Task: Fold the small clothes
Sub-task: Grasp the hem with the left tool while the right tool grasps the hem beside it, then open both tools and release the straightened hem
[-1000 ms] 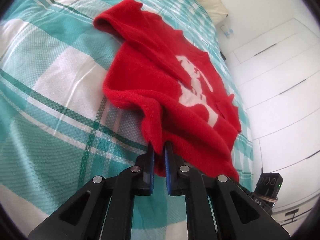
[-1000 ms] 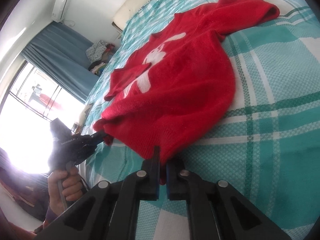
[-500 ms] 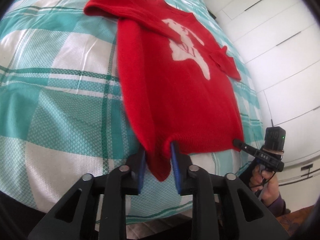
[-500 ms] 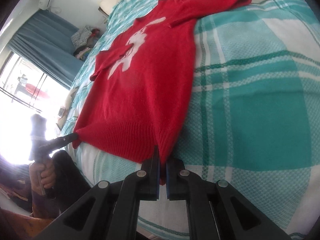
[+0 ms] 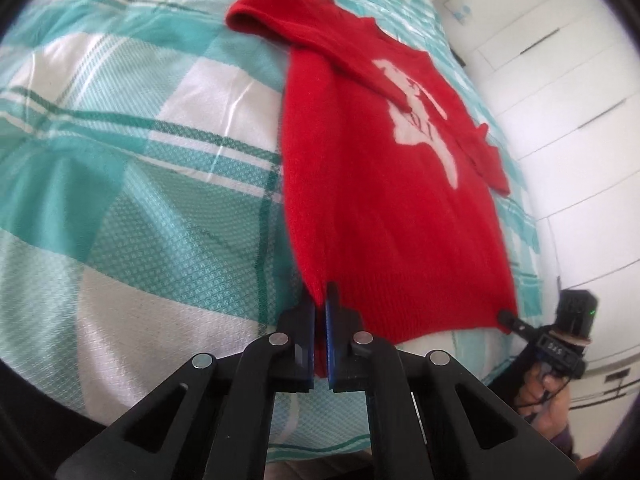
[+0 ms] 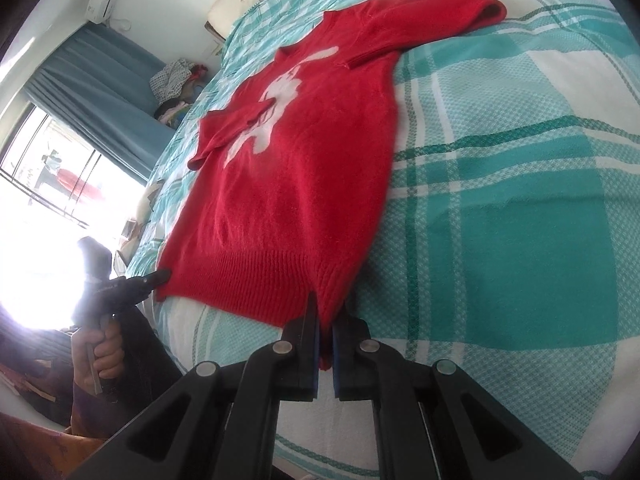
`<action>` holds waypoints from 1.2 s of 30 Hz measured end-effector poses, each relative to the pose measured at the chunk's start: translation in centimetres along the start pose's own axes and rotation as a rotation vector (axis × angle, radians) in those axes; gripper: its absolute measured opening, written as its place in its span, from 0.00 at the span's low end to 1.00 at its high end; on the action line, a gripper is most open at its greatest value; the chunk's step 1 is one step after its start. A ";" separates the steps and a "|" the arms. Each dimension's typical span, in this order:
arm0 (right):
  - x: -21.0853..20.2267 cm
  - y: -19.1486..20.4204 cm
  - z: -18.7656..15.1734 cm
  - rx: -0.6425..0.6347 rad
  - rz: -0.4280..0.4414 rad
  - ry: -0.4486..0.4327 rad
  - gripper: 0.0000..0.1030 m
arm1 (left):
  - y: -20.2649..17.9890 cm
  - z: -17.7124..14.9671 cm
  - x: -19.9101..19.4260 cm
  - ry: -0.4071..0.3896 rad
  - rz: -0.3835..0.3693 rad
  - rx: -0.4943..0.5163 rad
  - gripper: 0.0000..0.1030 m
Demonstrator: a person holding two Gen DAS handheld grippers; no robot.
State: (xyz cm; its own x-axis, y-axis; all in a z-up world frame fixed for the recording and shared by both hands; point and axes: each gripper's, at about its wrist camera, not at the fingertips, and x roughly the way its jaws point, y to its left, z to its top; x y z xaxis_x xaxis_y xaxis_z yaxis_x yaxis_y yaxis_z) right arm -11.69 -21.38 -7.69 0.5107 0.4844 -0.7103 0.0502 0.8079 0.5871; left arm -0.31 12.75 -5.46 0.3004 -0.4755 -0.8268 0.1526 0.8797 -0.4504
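Red knitted sweater (image 5: 384,208) lies spread flat, front up, on the teal-and-white checked bedspread (image 5: 140,200), white motif showing on the chest.

Left gripper (image 5: 320,304): jaws have just been closing and are now pressed together on one hem corner, red knit pinched between the blue pads. Right gripper (image 6: 326,312): jaws clamped on the opposite hem corner. Each gripper shows in the other's view at the far end of the ribbed hem (image 6: 256,276), which is drawn fairly straight between them.

Handling, my estimate: light, soft, floppy knit with some stretch. It will sag wherever it is unsupported and drag on the cloth rather than slide. Not fragile, though a hard pull could distort the ribbing. The hem corners look like sound holds; the shoulder seams would probably serve for the next one.

Orientation: long axis runs from the hem at the near edge of the bed up to the collar, pointing toward the pillow (image 6: 256,4) at the head end. One sleeve (image 6: 444,12) runs out sideways from the shoulder with its cuff lying on the bedspread; the other sleeve (image 6: 224,132) lies folded in across the chest.
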 end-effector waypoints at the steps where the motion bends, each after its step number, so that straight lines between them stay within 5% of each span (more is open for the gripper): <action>1: -0.4 0.5 0.1 -0.014 -0.004 0.005 0.04 | -0.8 -0.3 -0.6 -0.016 0.053 0.057 0.01; 5: -2.1 1.4 0.1 -0.018 -0.033 0.012 0.04 | -2.7 -1.4 -1.5 -0.017 0.186 0.194 0.01; 10: 0.9 0.2 -1.0 0.003 -0.151 0.096 0.03 | -2.1 -2.3 0.1 0.006 0.259 0.205 0.01; 26: 1.5 0.2 -2.4 -0.042 -0.177 0.024 0.05 | -1.8 -2.6 1.0 -0.032 0.283 0.141 0.07; 29: 1.2 0.0 -2.7 -0.016 -0.159 0.022 0.10 | -2.1 -2.9 0.5 -0.048 0.255 0.137 0.22; 31: 0.9 0.1 -3.1 -0.018 -0.165 0.034 0.13 | -2.5 -3.3 -0.1 -0.058 0.240 0.139 0.58; 33: 0.4 0.2 -3.5 -0.032 -0.185 0.054 0.14 | -3.0 -4.0 -0.8 -0.066 0.267 0.158 0.73; 36: -0.6 0.2 -4.1 -0.048 -0.228 0.079 0.27 | -3.3 -5.1 -1.9 -0.073 0.323 0.194 0.74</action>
State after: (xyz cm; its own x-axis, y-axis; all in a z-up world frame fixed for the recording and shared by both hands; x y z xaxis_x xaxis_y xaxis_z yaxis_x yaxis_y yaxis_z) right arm -15.52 -20.11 -8.70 0.4220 0.3109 -0.8516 0.1146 0.9135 0.3903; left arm -6.23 10.76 -4.11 0.4278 -0.1774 -0.8863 0.2119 0.9729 -0.0924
